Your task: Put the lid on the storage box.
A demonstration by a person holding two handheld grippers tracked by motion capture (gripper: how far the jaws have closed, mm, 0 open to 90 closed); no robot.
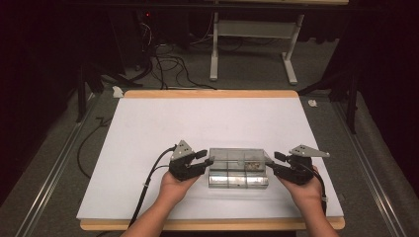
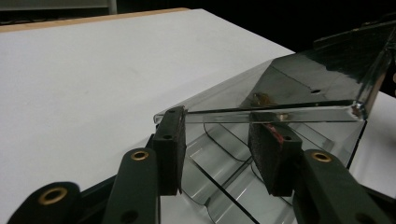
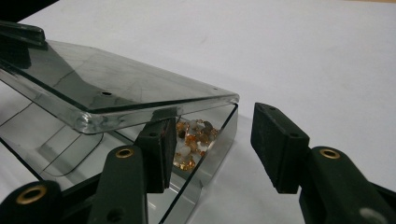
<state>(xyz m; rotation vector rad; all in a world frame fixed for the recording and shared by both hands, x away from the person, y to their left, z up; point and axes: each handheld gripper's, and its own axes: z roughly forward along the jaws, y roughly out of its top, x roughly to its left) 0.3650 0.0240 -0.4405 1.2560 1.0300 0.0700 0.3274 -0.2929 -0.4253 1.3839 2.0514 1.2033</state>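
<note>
Low in the frame's middle, the left gripper [image 1: 206, 161] and right gripper [image 1: 272, 163] flank a clear box [image 1: 238, 168], jaws parted, pressing on nothing.

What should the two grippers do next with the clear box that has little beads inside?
Probably ease the lid down a little further. It stands partly raised over the clear box, with the left gripper and right gripper at its two ends, jaws open, and the beads uncovered at one end.
</note>
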